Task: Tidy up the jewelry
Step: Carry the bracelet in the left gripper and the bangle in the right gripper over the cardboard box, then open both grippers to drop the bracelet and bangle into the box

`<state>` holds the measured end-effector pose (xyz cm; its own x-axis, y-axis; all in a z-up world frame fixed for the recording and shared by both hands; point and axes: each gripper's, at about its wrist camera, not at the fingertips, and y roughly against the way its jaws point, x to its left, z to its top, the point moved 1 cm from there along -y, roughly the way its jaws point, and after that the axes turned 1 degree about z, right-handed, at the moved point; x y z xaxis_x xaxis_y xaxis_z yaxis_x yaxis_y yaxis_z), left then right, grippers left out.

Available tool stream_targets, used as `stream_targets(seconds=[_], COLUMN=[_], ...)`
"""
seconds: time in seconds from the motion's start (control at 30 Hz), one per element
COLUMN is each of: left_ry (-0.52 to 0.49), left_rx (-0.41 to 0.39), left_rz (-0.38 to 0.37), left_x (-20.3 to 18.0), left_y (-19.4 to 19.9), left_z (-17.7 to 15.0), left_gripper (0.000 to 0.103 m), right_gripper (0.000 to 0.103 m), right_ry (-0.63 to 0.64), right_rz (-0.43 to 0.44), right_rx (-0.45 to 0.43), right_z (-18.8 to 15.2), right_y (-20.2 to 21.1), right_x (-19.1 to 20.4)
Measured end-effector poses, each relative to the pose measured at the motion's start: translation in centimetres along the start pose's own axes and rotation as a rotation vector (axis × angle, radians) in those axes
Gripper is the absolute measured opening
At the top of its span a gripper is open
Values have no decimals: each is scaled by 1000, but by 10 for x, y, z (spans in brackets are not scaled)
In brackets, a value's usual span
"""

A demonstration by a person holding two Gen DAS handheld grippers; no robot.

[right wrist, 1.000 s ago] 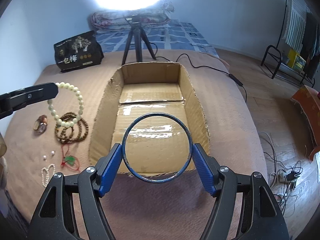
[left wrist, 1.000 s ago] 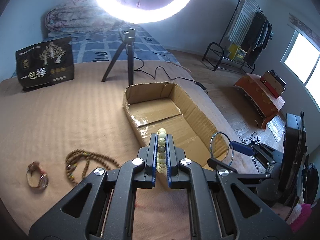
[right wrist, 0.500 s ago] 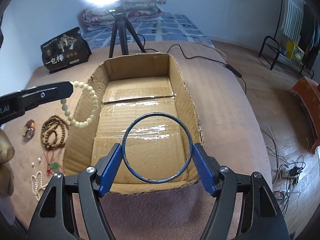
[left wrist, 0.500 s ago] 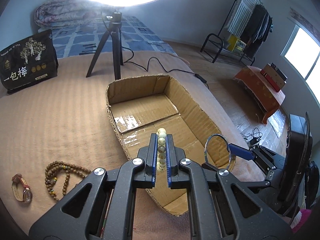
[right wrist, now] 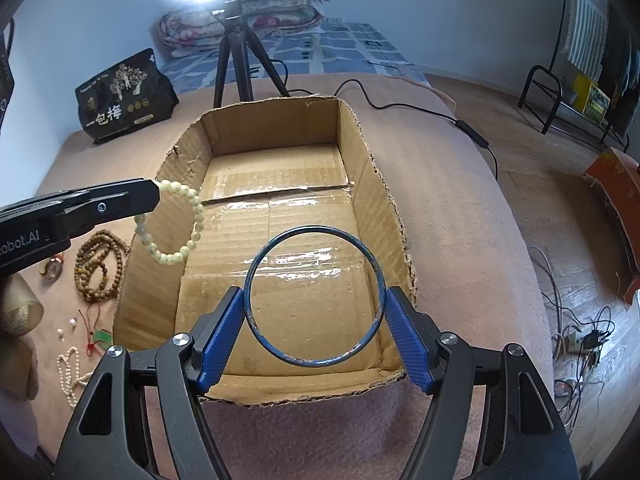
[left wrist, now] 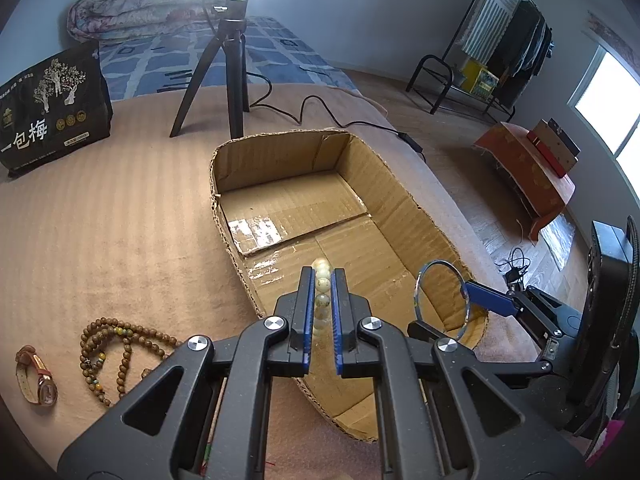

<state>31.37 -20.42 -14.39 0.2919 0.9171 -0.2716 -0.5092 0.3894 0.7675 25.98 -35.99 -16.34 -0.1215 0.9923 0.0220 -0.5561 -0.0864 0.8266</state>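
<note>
My left gripper (left wrist: 321, 276) is shut on a pale bead bracelet (left wrist: 322, 284), which hangs over the left wall of the open cardboard box (left wrist: 280, 152). In the right wrist view the same bead bracelet (right wrist: 188, 224) dangles from the left gripper (right wrist: 154, 192) over the cardboard box (right wrist: 372, 184). My right gripper (right wrist: 315, 300) is shut on a thin blue bangle (right wrist: 376, 268), held by its two sides above the near end of the box. From the left wrist view the blue bangle (left wrist: 418, 300) shows edge-on at the right gripper (left wrist: 442, 300).
On the brown blanket left of the box lie a brown wooden bead necklace (left wrist: 120, 340), a watch (left wrist: 38, 376), a pearl strand (right wrist: 68, 372) and a red-corded green pendant (right wrist: 100, 336). A black bag (left wrist: 48, 112) and a tripod (left wrist: 232, 72) stand beyond the box.
Both grippers have moved forward and down over the box. The bead bracelet has gone from beside the box to over its left wall. Both grips are unchanged.
</note>
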Motion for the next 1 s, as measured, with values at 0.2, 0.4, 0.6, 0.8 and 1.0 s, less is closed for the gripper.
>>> stream_targets(seconds=[0.2,0.4,0.6,0.8,1.0], left_ry=[-1,-2,1,-2,5], left_rx=[-1,-10,-24,-54,-86], left_rz=[16,28,36,55,85], left_x=[2,4,7,14,32], left_y=[2,8,23,46,75], left_z=[1,-1,-4,-7,-14], left_gripper=[6,6,6,6,6], right_gripper=[73,75,75,75,75], right_ry=[0,-2,-2,-2,13], right_rz=[-21,-22,-21,-19,-6], right_rx=[2,-6,-23,-48,-78], right_z=[1,-1,-4,-5,-7], right_y=[2,9,22,38,57], right_x=[2,2,4,11,25])
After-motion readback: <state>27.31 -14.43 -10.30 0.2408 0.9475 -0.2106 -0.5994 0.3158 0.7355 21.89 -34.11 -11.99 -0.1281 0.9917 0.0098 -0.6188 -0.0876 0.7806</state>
